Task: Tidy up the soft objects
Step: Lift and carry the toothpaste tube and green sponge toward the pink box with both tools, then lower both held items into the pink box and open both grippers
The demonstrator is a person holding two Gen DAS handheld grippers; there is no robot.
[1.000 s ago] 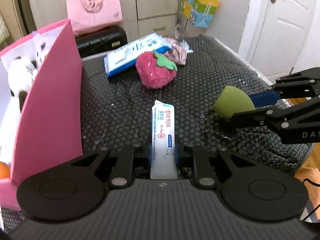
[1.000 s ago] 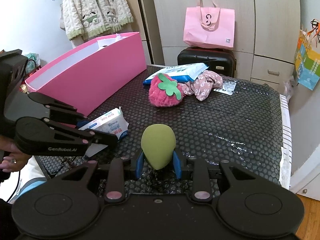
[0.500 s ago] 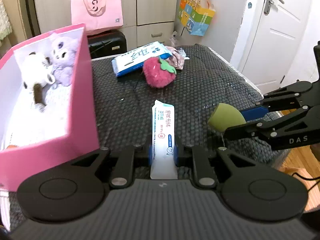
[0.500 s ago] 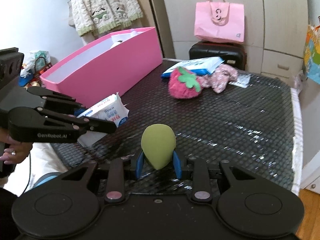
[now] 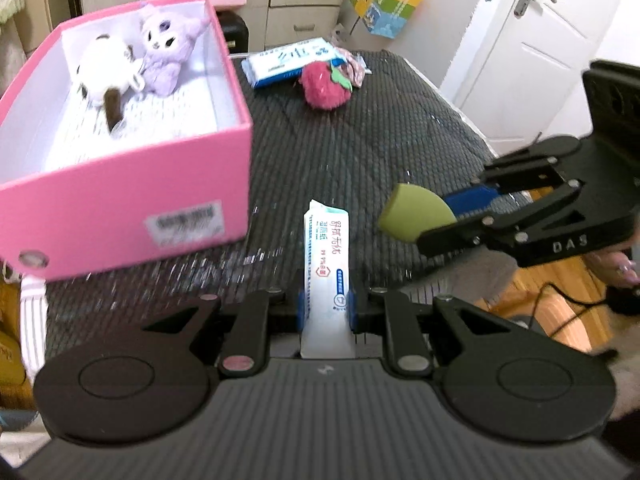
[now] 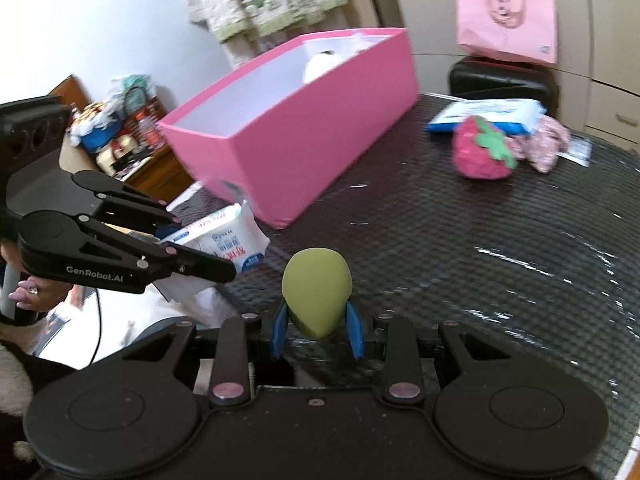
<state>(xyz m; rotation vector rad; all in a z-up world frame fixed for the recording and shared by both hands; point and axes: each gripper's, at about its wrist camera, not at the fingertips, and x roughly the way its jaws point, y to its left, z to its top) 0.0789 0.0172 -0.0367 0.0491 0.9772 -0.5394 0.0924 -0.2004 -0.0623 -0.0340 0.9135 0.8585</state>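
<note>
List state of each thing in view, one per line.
left gripper: shut on tissue pack
right gripper: shut on green sponge
pink box: open, two plush toys inside
strawberry plush: loose on table
wipes pack: lying flat on table

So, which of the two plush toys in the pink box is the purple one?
The purple plush toy sits at the far end of the pink box, upright, with big dark eyes. The white plush toy beside it has brown patches.
</note>
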